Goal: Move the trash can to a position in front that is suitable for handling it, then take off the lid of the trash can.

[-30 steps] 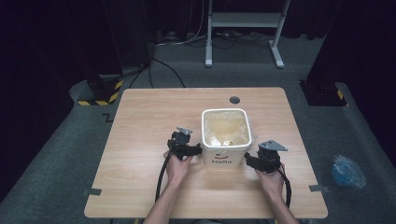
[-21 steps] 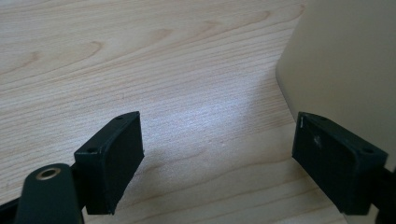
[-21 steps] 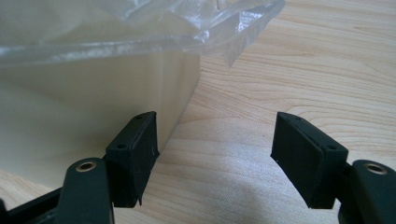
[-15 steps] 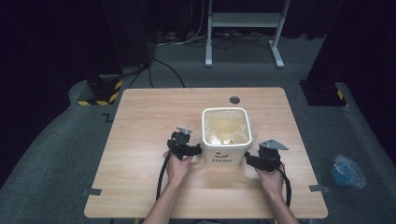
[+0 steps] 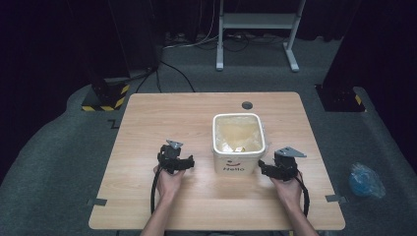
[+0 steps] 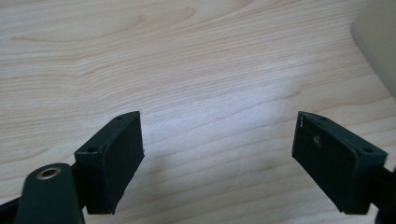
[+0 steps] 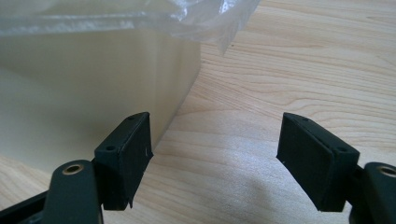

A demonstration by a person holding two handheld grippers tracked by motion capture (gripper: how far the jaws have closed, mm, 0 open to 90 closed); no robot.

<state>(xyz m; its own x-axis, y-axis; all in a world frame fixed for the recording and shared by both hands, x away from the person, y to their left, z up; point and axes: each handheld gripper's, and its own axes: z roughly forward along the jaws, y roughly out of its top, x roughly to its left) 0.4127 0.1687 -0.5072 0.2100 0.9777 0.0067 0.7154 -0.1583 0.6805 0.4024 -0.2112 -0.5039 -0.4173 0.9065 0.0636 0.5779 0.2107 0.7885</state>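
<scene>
A white bin (image 5: 239, 164) with a clear plastic liner (image 5: 238, 132) and "Hello" printed on its front stands on the wooden table (image 5: 196, 113), right of the middle. My left gripper (image 5: 191, 162) rests open on the table, a short gap to the left of the bin, with only bare wood between its jaws (image 6: 217, 158). The bin's corner (image 6: 378, 46) sits at the top right of the left gripper view. My right gripper (image 5: 261, 168) is close to the bin's right wall (image 7: 93, 84). Its jaws have just been opening and stand open (image 7: 215, 158) with nothing between them.
A dark round hole (image 5: 246, 104) sits near the table's far edge. On the floor lie a blue bag (image 5: 365, 180) at the right and a yellow-black striped base (image 5: 103, 98) at the far left. A white stand frame (image 5: 255, 29) is behind the table.
My left gripper has slid left, away from the bin's left wall. The right hand has stayed beside the bin.
</scene>
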